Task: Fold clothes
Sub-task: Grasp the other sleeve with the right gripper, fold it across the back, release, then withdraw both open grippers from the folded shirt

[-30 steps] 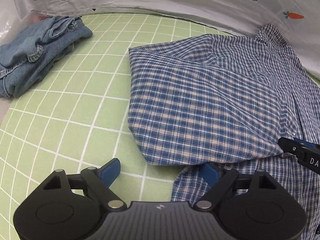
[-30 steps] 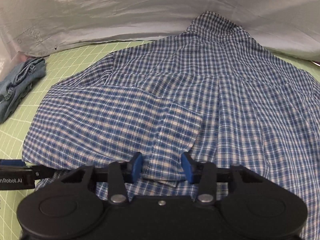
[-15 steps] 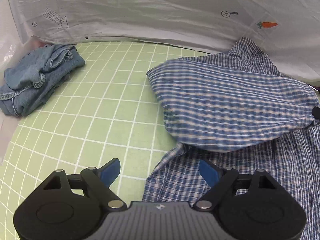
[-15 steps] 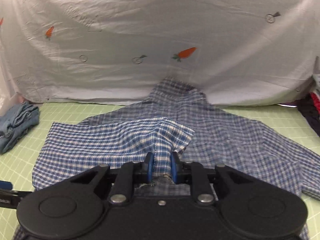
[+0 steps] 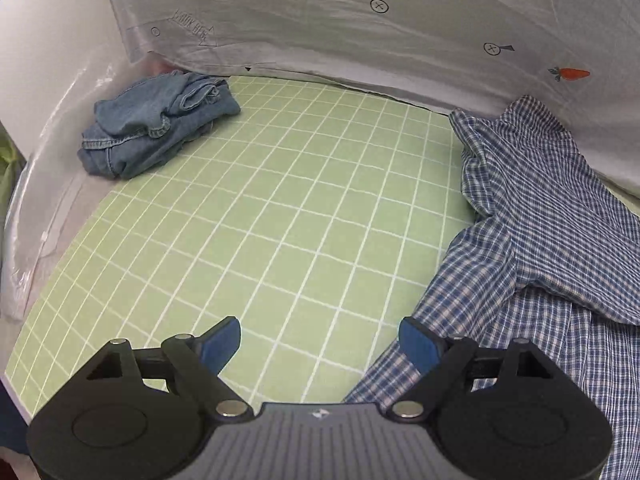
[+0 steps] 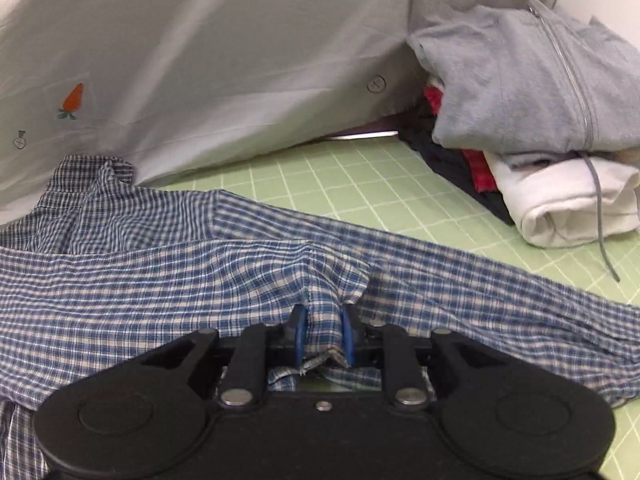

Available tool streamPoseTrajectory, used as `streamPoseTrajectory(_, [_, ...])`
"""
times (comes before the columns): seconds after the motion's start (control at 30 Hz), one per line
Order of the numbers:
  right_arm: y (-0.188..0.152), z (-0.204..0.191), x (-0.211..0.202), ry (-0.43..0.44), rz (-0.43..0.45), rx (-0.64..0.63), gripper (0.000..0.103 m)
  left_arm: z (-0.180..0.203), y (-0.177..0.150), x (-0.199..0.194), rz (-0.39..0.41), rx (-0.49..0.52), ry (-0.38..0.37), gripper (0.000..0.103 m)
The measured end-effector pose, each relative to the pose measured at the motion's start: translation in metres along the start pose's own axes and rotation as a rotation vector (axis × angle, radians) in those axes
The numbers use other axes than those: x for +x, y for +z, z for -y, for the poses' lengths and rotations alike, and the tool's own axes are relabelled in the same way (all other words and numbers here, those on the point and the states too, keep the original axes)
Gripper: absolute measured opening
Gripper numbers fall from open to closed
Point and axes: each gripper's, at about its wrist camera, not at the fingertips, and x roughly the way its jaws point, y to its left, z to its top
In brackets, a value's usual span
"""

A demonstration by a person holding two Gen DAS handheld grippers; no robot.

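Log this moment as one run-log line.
task: fold clothes | left gripper: open, empty, over green mat | right gripper: shut on plaid shirt | denim: far left corner

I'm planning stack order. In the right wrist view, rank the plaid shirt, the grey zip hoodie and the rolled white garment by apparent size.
1. Plaid shirt, spread wide, though nearest the camera.
2. Grey zip hoodie.
3. Rolled white garment, partly under the hoodie, so its full size is unsure.
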Motion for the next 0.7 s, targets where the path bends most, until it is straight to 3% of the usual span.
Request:
streamPoseTrajectory(0.07, [-0.006, 0.002, 0.005, -0.006, -0.02, 0.015, 0.036, 0.001, -0.01, -0.008, -0.003, 0.0, 0.031, 0.087])
streamPoseTrajectory(0.17, [-0.017, -0.003, -0.001, -0.008, -0.021, 0.038, 0.063, -0.004, -0.026, -0.018, 0.0, 0.007, 0.07, 0.088])
streamPoseTrajectory(0.2, [-0.021, -0.006, -0.004, -0.004, -0.02, 0.049, 0.079, -0.009, -0.029, -0.02, 0.0, -0.006, 0.069, 0.089])
streamPoseTrajectory(0.3, [-0.035, -0.018, -0.024, 0.015, -0.013, 0.067, 0.1, -0.024, -0.039, -0.025, 0.002, -0.044, 0.067, 0.09])
streamPoseTrajectory(0.53, [-0.069, -0.063, -0.09, 0.053, 0.0, 0.016, 0.103, -0.064, -0.055, -0.023, 0.024, -0.044, -0.023, 0.091])
streamPoseTrajectory(0.7, [-0.1, -0.108, -0.155, 0.037, 0.049, 0.019, 0.103, -0.105, -0.061, -0.008, 0.003, 0.06, -0.138, 0.091])
